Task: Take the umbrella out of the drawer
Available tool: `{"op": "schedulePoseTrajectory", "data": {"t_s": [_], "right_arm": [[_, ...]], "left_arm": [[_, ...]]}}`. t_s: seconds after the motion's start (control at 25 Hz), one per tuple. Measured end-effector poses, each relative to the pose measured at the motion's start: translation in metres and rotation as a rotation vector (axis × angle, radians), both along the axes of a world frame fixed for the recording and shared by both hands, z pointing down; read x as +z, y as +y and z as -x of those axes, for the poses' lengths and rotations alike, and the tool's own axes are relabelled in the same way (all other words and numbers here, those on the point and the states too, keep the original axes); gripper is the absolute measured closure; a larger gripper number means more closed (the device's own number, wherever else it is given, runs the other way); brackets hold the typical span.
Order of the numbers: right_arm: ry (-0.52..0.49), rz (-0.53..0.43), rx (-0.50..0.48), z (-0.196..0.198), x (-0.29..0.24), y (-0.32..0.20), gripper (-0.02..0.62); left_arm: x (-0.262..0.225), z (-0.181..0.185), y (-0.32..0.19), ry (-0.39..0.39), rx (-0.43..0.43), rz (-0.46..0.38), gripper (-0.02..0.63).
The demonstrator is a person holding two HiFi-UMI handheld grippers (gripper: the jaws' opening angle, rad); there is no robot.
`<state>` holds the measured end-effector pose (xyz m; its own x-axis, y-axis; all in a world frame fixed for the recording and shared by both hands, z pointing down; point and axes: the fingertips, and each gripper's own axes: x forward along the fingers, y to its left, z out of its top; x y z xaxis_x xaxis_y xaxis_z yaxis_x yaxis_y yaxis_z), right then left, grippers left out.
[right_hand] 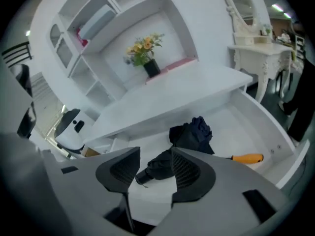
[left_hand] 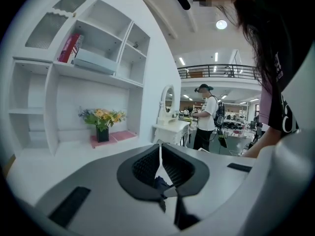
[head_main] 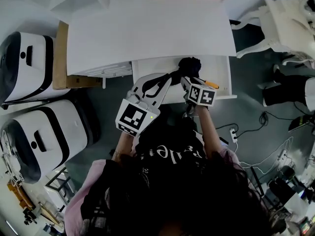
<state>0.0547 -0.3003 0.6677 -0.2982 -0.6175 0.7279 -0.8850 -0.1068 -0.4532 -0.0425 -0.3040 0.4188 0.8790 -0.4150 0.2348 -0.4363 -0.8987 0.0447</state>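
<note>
A dark folded umbrella (right_hand: pixel 189 136) lies in the open white drawer (right_hand: pixel 290 166) under the desk top (head_main: pixel 147 28). In the head view the umbrella (head_main: pixel 189 65) sits at the back of the drawer (head_main: pixel 222 77). My right gripper (right_hand: pixel 155 154) is open and tilted down over the drawer. The umbrella's thin near end shows between its jaws, and the pads are not pressing on it. In the head view the right gripper (head_main: pixel 186 78) hangs over the drawer's middle. My left gripper (head_main: pixel 156 83) is at the drawer's left front corner. In its own view the left gripper (left_hand: pixel 160 149) is shut, pads together, pointing across the desk.
An orange-handled tool (right_hand: pixel 247 157) lies in the drawer to the right of the umbrella. A flower vase (right_hand: pixel 151 67) stands on a pink mat at the back of the desk. Two white machines (head_main: pixel 44 132) stand on the left, a white dressing table (head_main: pixel 285 18) on the right, and cables (head_main: pixel 256 127) lie on the floor.
</note>
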Motion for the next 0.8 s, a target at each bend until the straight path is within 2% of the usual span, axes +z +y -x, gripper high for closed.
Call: {"op": "schedulePoseTrajectory", "data": {"t_s": [0.2, 0.52, 0.64, 0.8], "right_arm": [[-0.098, 0.128, 0.158, 0.003, 0.05, -0.016, 0.347], [0.013, 0.278, 0.432, -0.018, 0.107, -0.015, 0.332], [-0.005, 0.324, 0.502, -0.016, 0.118, -0.016, 0.325], [-0.077, 0.376, 0.59, -0.01, 0.124, -0.025, 0.318]], "left_arm": [[0.011, 0.014, -0.01, -0.007, 0.041, 0.012, 0.583], [0.033, 0.034, -0.023, -0.041, 0.079, 0.047, 0.583], [0.042, 0.039, -0.033, -0.055, 0.081, 0.053, 0.583], [0.049, 0.042, -0.044, -0.063, 0.079, 0.059, 0.583]]}}
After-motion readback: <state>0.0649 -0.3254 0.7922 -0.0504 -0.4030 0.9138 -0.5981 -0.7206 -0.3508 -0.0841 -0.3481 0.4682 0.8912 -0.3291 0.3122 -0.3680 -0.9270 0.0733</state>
